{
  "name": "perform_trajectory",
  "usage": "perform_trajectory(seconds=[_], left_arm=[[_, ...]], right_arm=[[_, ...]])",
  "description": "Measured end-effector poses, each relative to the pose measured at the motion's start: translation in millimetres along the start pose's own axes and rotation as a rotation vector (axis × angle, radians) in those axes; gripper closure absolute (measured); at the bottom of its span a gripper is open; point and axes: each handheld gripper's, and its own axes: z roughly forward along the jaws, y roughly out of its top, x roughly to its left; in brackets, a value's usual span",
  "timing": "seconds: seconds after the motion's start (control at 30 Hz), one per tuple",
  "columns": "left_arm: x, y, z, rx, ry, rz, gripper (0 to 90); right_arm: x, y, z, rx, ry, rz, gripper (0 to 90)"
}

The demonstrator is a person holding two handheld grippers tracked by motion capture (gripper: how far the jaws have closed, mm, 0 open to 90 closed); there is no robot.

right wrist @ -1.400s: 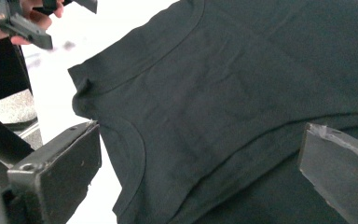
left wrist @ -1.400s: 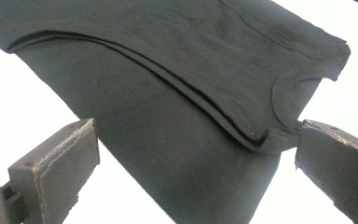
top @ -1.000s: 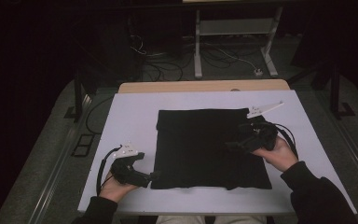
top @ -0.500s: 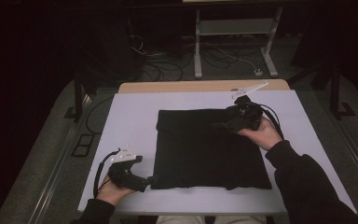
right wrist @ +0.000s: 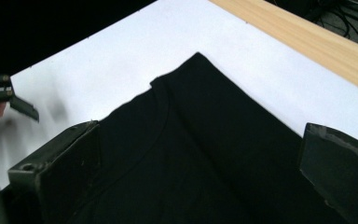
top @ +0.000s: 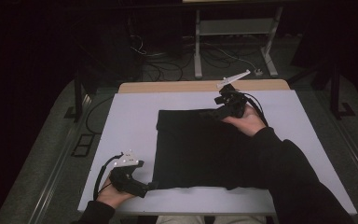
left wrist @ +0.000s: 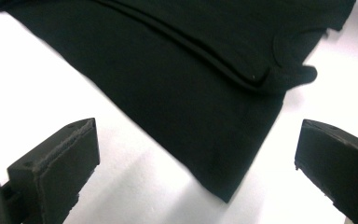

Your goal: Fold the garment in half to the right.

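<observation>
Black cloth (top: 200,149) flat on table (top: 130,121); both grippers' fingers (left wrist: 56,163) apart, empty

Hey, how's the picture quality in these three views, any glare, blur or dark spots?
High view: dim, surroundings nearly black, and the black cloth shows little detail. Left gripper view: the white table is blown out with glare, and the jaws are soft. Right gripper view: more even light, the cloth's seam is readable, the wooden edge is clear, and the upper left corner falls into darkness.

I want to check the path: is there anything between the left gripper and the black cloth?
Nothing visible. The left gripper, jaws open, faces the near corner of the black cloth; bare white table lies between them.
</observation>
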Motion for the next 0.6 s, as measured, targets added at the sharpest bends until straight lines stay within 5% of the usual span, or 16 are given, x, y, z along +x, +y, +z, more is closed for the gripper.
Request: perform_trajectory(seconds=[0.6], left_arm=[[-3.6, -4.3, 9.0, 0.068, -0.034, 0.045, 0.0]], right_arm=[[5.5, 30.2, 53.9, 0.033, 0.026, -0.026, 0.0]])
